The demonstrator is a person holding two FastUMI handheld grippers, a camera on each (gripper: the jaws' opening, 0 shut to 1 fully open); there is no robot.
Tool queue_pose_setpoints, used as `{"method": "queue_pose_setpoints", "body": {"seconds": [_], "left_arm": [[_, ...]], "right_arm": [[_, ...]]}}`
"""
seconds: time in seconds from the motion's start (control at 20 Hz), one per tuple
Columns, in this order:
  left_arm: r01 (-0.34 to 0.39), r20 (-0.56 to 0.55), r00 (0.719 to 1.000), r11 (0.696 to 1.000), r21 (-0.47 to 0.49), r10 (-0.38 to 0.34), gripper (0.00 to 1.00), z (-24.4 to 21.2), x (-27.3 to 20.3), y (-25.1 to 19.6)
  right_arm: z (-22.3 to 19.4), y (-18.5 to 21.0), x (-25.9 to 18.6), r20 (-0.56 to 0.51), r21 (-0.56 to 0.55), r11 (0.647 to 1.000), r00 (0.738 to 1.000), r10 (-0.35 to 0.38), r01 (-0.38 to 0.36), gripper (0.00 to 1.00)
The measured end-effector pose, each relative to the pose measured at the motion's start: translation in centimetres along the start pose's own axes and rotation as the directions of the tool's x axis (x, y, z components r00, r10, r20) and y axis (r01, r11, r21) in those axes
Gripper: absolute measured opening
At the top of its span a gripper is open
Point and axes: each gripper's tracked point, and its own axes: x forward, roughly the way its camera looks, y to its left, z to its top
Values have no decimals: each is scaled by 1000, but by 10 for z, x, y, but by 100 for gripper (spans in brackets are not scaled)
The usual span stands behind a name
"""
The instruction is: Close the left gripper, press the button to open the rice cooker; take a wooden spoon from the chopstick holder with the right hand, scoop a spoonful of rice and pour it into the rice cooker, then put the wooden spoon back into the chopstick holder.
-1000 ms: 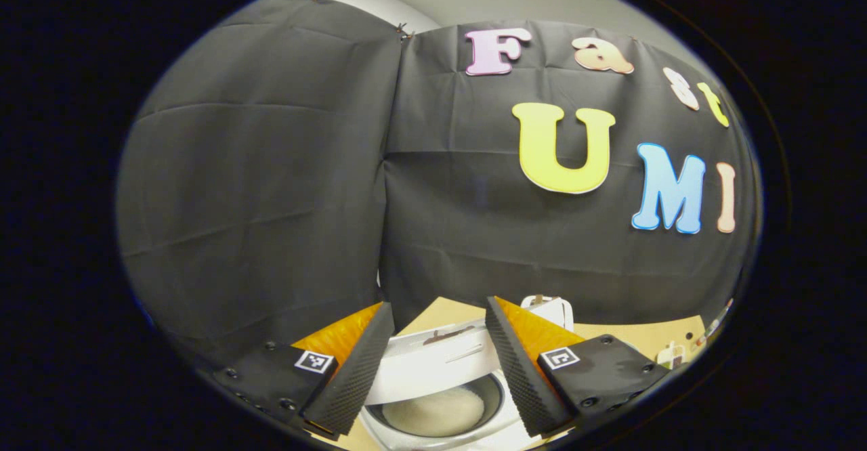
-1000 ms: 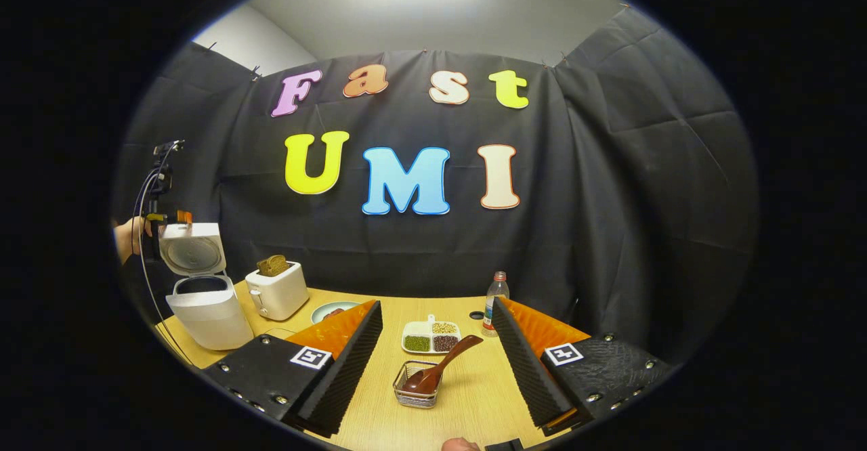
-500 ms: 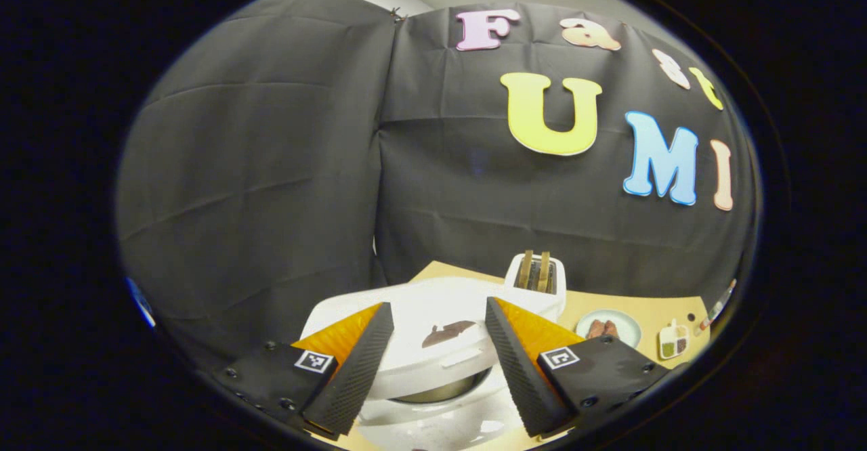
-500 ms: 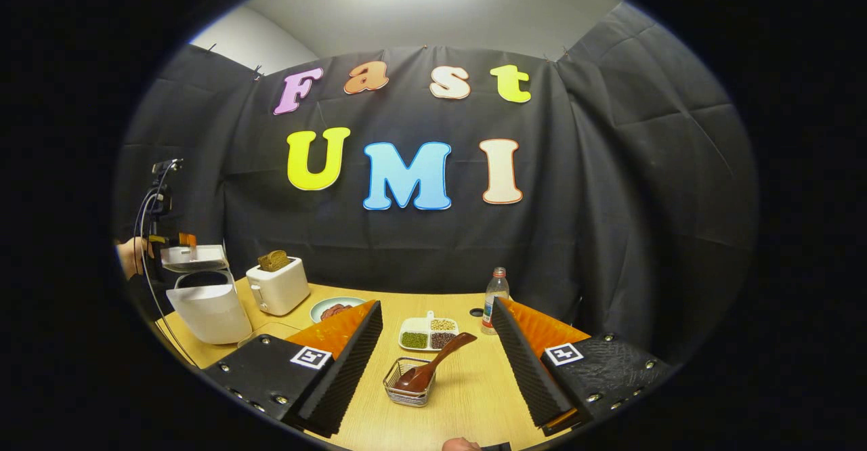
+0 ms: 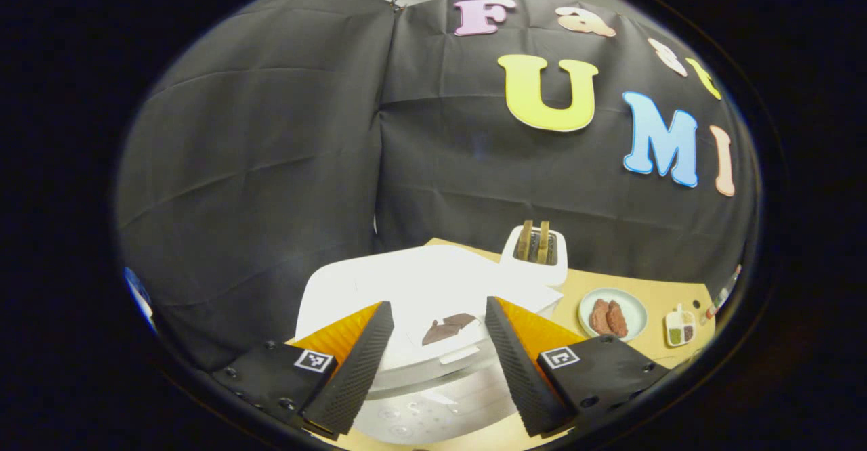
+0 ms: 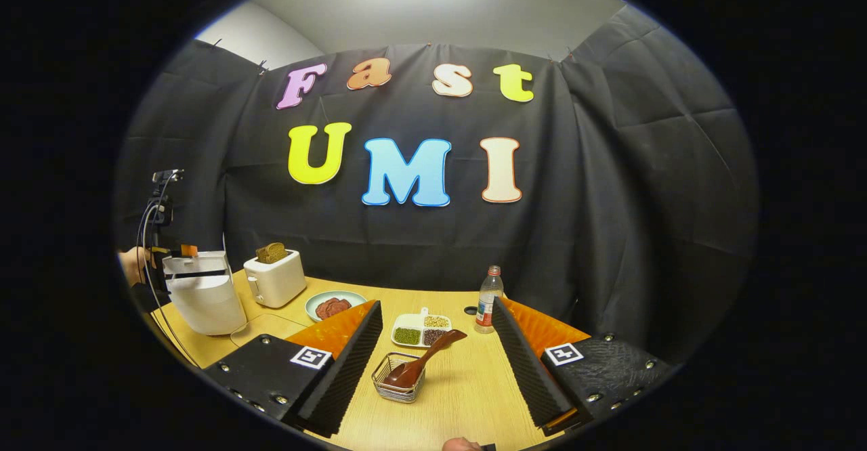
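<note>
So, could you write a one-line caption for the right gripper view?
Open right tool above the wooden spoon resting in the wire chopstick holder.

On the table (image 6: pixel 467 397), far left, stands the rice cooker (image 6: pixel 202 292), lid down. Just right of it & a bit further back: the toaster (image 6: pixel 274 278), bread in its slots. Right of the toaster lies a plate (image 6: pixel 333 304) w/ food on it, then a divided dish (image 6: pixel 421 331) of beans, then a bottle (image 6: pixel 486 300) upright, near the back wall. In front of the divided dish sits the wire holder (image 6: pixel 397 376) w/ the wooden spoon (image 6: pixel 423 357) in it, handle leaning up to the right. In the left gripper view the rice cooker (image 5: pixel 433 329) sits closest, toaster (image 5: pixel 535 258) behind it, plate (image 5: pixel 611 312) to the right.
</note>
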Motion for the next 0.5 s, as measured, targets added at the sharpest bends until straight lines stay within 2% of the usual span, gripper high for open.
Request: {"method": "queue_pose_setpoints", "body": {"seconds": [0.05,0.1,0.2,0.25,0.3,0.5], "left_arm": [[-2,-3,1000,1000,7,2,92,-4,2,0],[-3,-8,1000,1000,11,3,95,-8,3,-1],[-6,-21,1000,1000,16,7,96,-16,5,-2],[-7,-27,1000,1000,25,8,92,-19,6,-3],[-8,-31,999,999,33,9,96,-22,7,-4],[-10,-48,999,999,50,13,92,-33,12,-5]], "right_arm": [[0,-2,-1,-1,-1,1000,1000,-2,2,99],[-1,-3,-2,-3,-3,1000,1000,-6,6,99],[-2,-5,-4,-5,-1,1000,1000,-12,12,99],[-3,-6,-5,-6,1,1000,1000,-14,14,99],[-4,-7,-5,-8,1,1000,1000,-17,17,99],[-5,-10,-10,-10,-5,1000,1000,-30,30,99]]}}
